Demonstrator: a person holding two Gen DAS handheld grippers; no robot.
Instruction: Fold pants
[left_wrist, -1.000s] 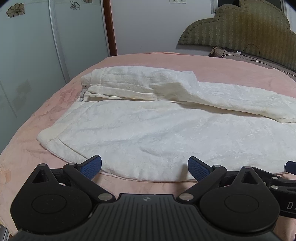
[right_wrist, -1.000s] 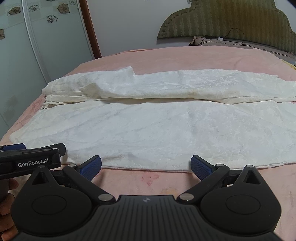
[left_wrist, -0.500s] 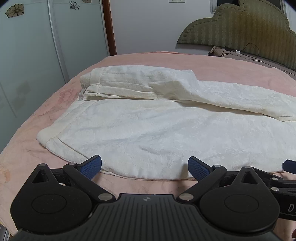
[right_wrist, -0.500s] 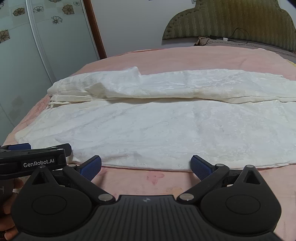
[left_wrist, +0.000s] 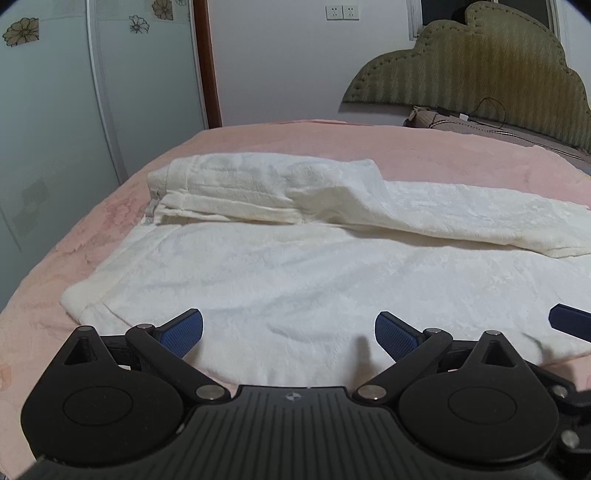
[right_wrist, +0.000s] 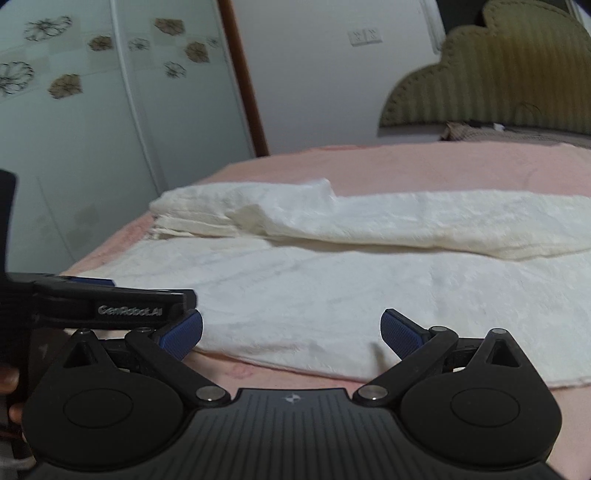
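Two tools, both spread wide, nothing between the pads. Left tool (left_wrist: 289, 330) hovers over the near edge of the white pants (left_wrist: 295, 273), blue pads (left_wrist: 183, 332) above the fabric; contact can't be judged. Right tool (right_wrist: 291, 334) sits just to the right, also at the near hem, its left pad close beside the left tool's black body marked "GenRobot.AI" (right_wrist: 129, 309). One blue fingertip of the right tool pokes in at the right edge of the left view (left_wrist: 570, 321).

Pants lie flat on the pink bed cover (left_wrist: 424, 147), lengthwise left to right: waistband end at far left, legs running right. Near leg spread flat, far leg lying along its far side, overlapping it with a bunched fold near the waist.

Green padded headboard (left_wrist: 469, 70) at far right, dark cable (left_wrist: 491, 110) in front of it. Frosted wardrobe doors with flower decals (right_wrist: 74, 110) at left, brown door frame (left_wrist: 207, 62), wall sockets (left_wrist: 341, 12) on the white wall. Part of a hand (right_wrist: 9, 380) shows at the left edge of the right view.
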